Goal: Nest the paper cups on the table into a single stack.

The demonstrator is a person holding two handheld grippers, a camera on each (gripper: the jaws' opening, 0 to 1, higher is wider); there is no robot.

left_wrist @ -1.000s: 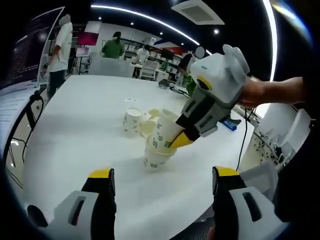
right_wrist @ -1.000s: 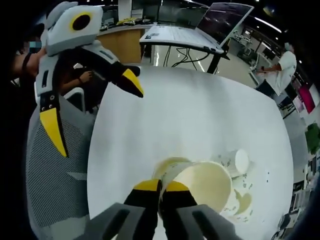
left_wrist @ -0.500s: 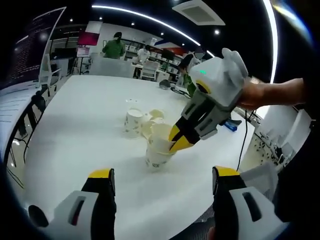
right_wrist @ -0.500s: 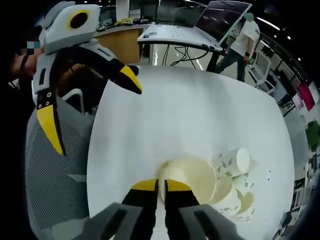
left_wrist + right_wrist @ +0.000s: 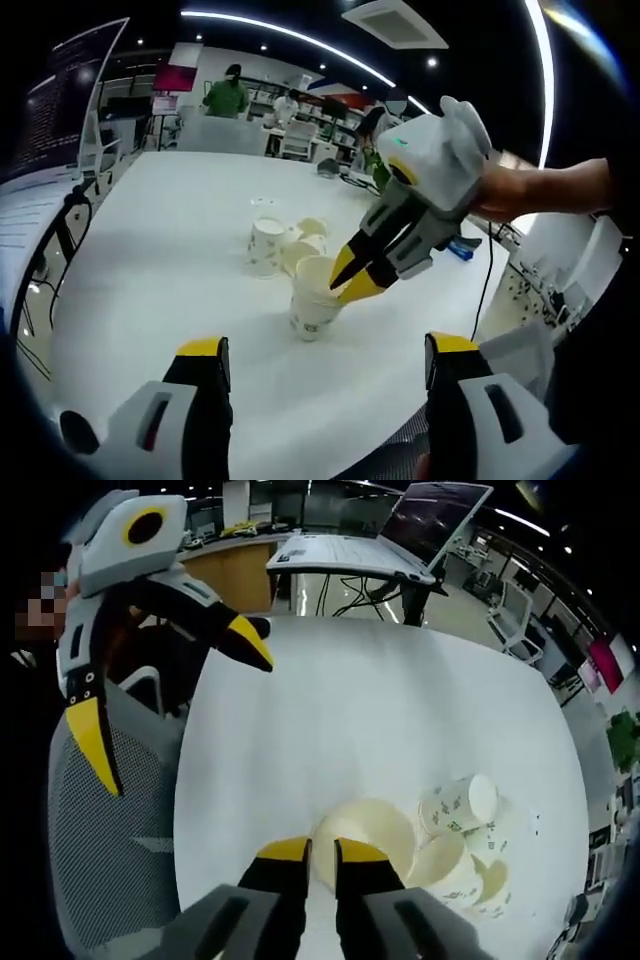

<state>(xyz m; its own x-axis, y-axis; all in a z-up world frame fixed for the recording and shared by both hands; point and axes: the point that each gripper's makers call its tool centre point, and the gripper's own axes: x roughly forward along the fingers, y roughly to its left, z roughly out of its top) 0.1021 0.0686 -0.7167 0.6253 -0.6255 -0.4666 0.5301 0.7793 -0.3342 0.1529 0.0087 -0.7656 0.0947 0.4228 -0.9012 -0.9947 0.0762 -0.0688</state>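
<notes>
Upright, mouth up, the cup stack [image 5: 315, 300] stands between the slightly parted right tongs [image 5: 350, 280]; left tongs [image 5: 318, 360] gape.

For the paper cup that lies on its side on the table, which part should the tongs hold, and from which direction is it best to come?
Probably the open rim. The tipped cup lies on its side beside the loose cups, its closed base pointing away from them. In the right gripper view its mouth looks turned toward that cluster, so coming from above, one jaw inside the mouth and one outside on the wall, seems best. The round wall could roll if squeezed across.
</notes>
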